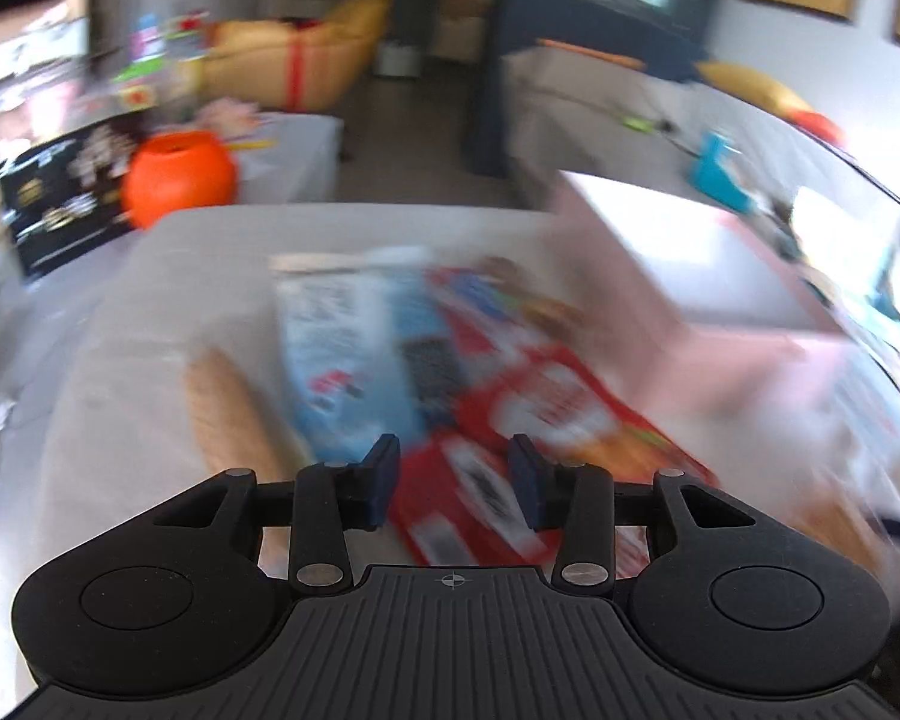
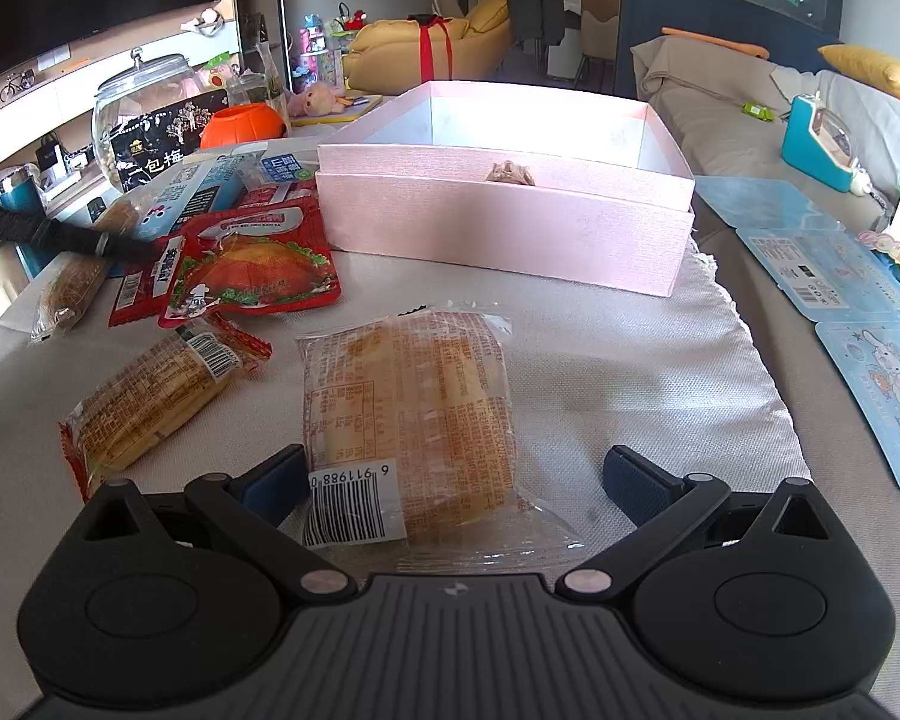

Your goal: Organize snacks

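Two claws low over snacks: right claw (image 2: 447,474) wide astride bread packet (image 2: 414,414).

The digits "6 911988 0" are printed under the barcode on the clear bread wrapper (image 2: 408,414). The characters "包梅" are shown on the black bag (image 2: 156,144).

Black ribbed hand-held gripper (image 2: 453,477), blue pads (image 2: 636,474), silver rivets.
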`<state>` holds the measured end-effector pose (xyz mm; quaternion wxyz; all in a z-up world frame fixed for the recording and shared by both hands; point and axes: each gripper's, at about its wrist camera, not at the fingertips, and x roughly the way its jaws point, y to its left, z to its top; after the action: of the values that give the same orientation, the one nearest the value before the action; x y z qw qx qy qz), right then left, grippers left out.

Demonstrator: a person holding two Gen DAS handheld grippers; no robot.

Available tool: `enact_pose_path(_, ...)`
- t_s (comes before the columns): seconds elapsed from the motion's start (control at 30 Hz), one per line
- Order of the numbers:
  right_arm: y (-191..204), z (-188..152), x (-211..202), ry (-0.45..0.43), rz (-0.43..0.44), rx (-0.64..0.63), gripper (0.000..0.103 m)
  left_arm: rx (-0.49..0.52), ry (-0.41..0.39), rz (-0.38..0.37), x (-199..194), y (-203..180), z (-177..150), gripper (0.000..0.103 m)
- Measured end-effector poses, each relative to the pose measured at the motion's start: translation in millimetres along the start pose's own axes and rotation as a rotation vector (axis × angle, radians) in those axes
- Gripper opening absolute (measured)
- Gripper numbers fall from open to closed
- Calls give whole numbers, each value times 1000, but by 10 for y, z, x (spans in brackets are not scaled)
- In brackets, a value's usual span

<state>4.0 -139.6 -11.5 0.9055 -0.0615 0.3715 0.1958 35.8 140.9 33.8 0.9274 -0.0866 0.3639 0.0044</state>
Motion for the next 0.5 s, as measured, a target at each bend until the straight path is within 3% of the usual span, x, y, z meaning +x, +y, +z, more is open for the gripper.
enact_pose_path(0.13,1,-1,0,0,0,0,103,41,6,21,167,8,19,40)
enact_pose_path(0.2,0,-2,-1,0,0,0,103,91,40,-28,113,-54,-22,39)
enact_pose_path(0.27,1,-1,0,0,0,0,103,122,105,-106,63,-116,-123,31)
enact_pose_path(0.33,1,-3,-1,0,0,0,103,164,117,-145,-47,-205,-255,31)
enact_pose_path(0.4,0,-1,0,0,0,0,103,178,129,-144,-142,-244,-302,31)
enact_pose_path(0.5,1,-3,0,-1,0,0,103,112,120,-100,-309,-196,-312,31)
